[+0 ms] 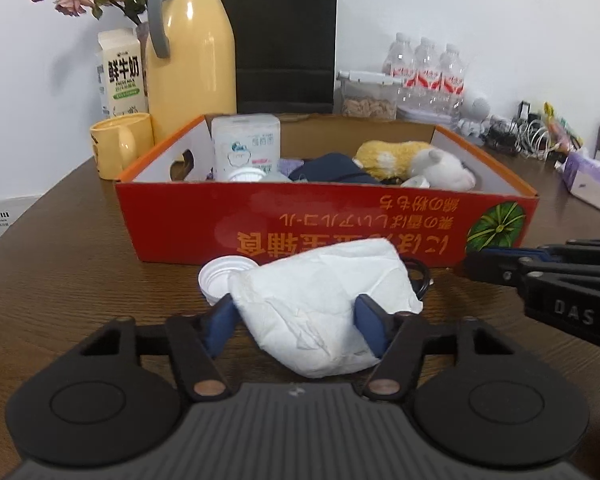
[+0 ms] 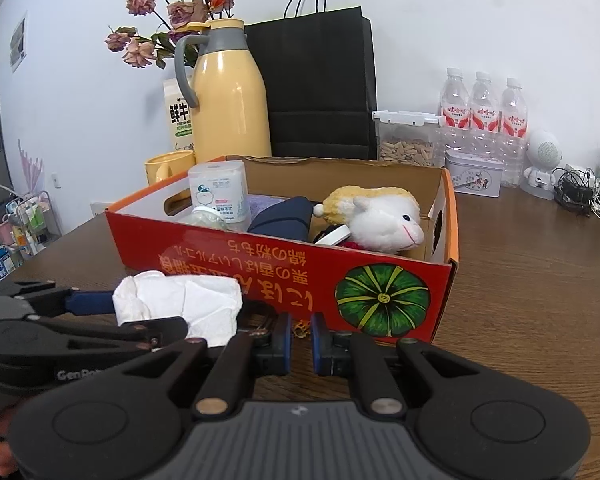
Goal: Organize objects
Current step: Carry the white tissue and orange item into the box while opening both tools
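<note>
Left gripper (image 1: 298, 316): clenched on a crumpled white tissue wad (image 1: 324, 312); a blue pad is pressed into each side of it. From the right wrist view the wad (image 2: 180, 304) is seen raised between the pads, in front of the box.
Right gripper (image 2: 301, 338): nothing is held; the blue pads are drawn close with a narrow gap left between them. It is held low above the table, near the box's front wall.
Small gold item (image 2: 300, 328): seen on the table just beyond the right gripper's tips; too small to be identified.
White lid (image 1: 220, 278): laid on the wooden table (image 1: 60, 280), partly hidden behind the wad.
Black cable (image 1: 420, 284): glimpsed at the wad's right edge, against the foot of the box.
Red cardboard box (image 1: 300, 220): open-topped, set just beyond the wad; a green pumpkin print is borne on its front wall.
Box contents: a white tissue pack (image 1: 246, 146) stood upright at the left, a dark blue pouch (image 1: 332, 168) in the middle, a plush sheep (image 2: 380, 218) at the right.
Behind the box: a yellow mug (image 1: 118, 144), a milk carton (image 1: 122, 72), a yellow thermos jug (image 1: 192, 48), a black paper bag (image 1: 284, 36), a clear container of nuts (image 2: 406, 140), and three water bottles (image 2: 484, 112) are lined along the wall.
</note>
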`<state>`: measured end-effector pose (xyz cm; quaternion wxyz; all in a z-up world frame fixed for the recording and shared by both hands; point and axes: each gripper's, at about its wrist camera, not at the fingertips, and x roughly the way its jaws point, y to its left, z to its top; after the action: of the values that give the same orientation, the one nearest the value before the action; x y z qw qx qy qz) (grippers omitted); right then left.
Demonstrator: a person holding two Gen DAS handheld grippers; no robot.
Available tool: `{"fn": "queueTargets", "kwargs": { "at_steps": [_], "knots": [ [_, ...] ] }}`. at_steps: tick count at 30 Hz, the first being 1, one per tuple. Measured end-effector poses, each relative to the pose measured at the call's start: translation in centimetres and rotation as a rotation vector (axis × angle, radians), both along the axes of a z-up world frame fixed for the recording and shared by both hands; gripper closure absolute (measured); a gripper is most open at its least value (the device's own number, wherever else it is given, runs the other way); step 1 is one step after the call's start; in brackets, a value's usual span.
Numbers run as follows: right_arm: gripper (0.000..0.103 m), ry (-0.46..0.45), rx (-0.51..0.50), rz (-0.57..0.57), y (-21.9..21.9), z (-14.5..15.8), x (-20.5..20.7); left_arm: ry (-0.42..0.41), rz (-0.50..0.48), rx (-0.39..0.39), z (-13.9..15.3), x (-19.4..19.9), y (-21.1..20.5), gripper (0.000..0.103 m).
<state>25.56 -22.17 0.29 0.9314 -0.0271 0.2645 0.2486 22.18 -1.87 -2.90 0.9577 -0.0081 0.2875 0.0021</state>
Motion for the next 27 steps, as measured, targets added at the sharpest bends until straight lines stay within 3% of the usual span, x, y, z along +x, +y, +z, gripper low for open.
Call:
{"fn": "queueTargets", "kwargs": {
  "at_steps": [1,3,6,7,19,27],
  "knots": [
    [0.094,-0.001,0.001,0.001,0.0,0.0,0.0,-0.016,0.003,-0.001,0.1,-0.4,0.0,0.048],
    [0.094,-0.005,0.003,0.003,-0.1,0.1,-0.1,-0.037,0.015,-0.001,0.4,-1.0,0.0,0.076],
    [0.094,-0.013,0.006,0.006,-0.1,0.2,-0.3,-0.056,0.009,-0.019,0.6,-1.7,0.1,0.082],
    [0.094,-0.016,0.007,0.007,-0.1,0.2,-0.4,-0.073,0.005,-0.023,0.9,-2.0,0.1,0.088],
    [0.094,-0.04,0.009,0.015,-0.5,0.4,-1.4,-0.155,-0.026,-0.101,2.5,-4.2,1.4,0.094],
    [0.094,-0.079,0.041,0.021,-1.1,1.2,-2.4,-0.26,-0.089,-0.117,5.4,-5.5,1.5,0.095]
  ]
}}
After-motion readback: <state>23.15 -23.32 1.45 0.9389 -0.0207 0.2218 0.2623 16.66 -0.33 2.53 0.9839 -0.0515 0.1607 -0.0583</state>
